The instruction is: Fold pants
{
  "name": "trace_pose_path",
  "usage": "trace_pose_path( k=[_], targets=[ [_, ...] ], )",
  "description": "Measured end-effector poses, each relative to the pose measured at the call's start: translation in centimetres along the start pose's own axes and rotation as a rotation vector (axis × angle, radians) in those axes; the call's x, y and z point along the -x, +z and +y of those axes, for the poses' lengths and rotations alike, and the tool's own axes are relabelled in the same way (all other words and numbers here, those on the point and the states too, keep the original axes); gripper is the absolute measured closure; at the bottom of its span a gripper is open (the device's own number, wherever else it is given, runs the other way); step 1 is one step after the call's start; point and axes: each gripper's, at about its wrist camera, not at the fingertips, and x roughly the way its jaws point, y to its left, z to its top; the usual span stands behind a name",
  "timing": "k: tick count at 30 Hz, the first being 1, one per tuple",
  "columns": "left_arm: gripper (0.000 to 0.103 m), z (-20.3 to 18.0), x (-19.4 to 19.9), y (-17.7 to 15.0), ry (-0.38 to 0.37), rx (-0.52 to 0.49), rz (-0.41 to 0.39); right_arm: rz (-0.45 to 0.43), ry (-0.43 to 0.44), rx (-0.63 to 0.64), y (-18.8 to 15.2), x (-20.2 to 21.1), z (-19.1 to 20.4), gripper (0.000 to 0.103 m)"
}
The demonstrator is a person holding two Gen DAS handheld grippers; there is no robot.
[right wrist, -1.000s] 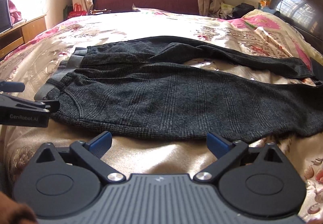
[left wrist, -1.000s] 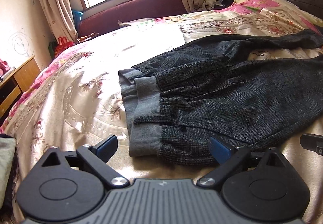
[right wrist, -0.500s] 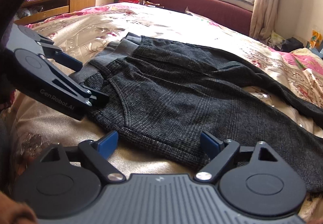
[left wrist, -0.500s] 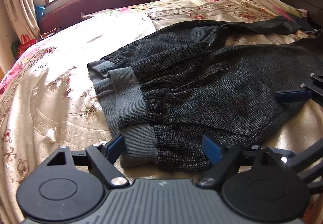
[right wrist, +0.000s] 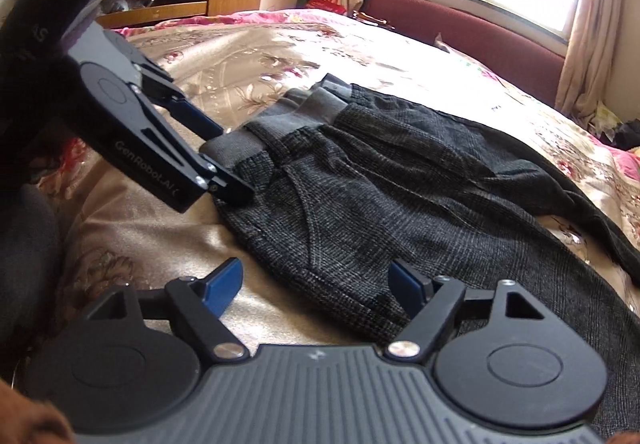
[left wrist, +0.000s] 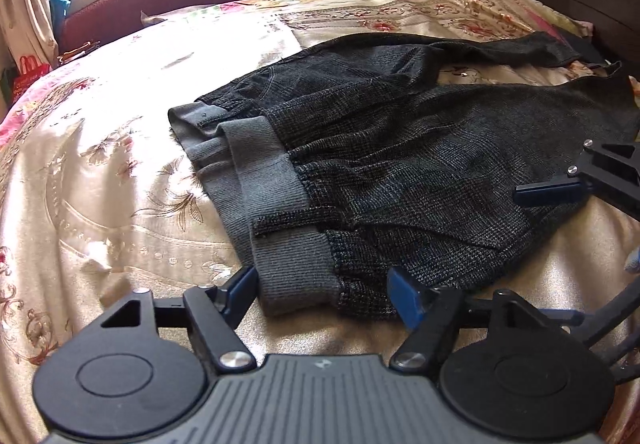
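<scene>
Floral satin covers the bed [left wrist: 100, 204], where the dark pants [left wrist: 420, 164] lie flat, grey waistband [left wrist: 272, 204] toward its near edge. Left hand-held gripper [left wrist: 320, 288] and right hand-held gripper [right wrist: 316, 280] both gape, straddling the pants' near edge, gripping nothing.

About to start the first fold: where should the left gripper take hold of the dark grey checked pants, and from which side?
Grip the dark grey checked pants at the near corner of the grey ribbed waistband, coming from the near bed edge. That corner already lies between the open left gripper fingers, flat on the floral satin bedspread, so a low forward slide should probably catch both layers.
</scene>
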Motion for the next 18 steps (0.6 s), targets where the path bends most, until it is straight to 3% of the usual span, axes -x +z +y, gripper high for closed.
trace_pose_path(
  k=[4, 5, 7, 10, 15, 17, 18],
  targets=[
    [0.02, -0.3, -1.3, 0.3, 0.012, 0.0, 0.002, -0.003, -0.024, 0.014, 0.4, -1.7, 1.0, 0.025],
    [0.022, -0.3, -1.2, 0.4, 0.016, -0.002, 0.0, 0.002, -0.024, -0.016, 0.6, -2.1, 0.8, 0.036],
    [0.034, -0.1, -0.7, 0.2, 0.02, -0.002, -0.005, 0.022, -0.004, -0.066, 1.1, -2.5, 0.4, 0.042],
    [0.04, 0.6, 0.2, 0.0, -0.006, 0.032, -0.014, 0.03, 0.013, -0.07, 1.3, -2.2, 0.6, 0.061],
    [0.043, 1.5, 1.5, 0.0, -0.014, 0.047, -0.019, 0.055, 0.018, -0.113, 2.1, -1.9, 1.3, 0.071],
    [0.043, 2.1, 2.1, 0.0, -0.013, 0.044, -0.014, 0.057, 0.06, -0.176, 2.3, -1.5, 0.8, 0.073],
    [0.043, 2.4, 2.5, -0.1, -0.008, 0.042, -0.011, 0.058, 0.082, -0.192, 2.5, -1.4, 0.9, 0.078]
  ],
)
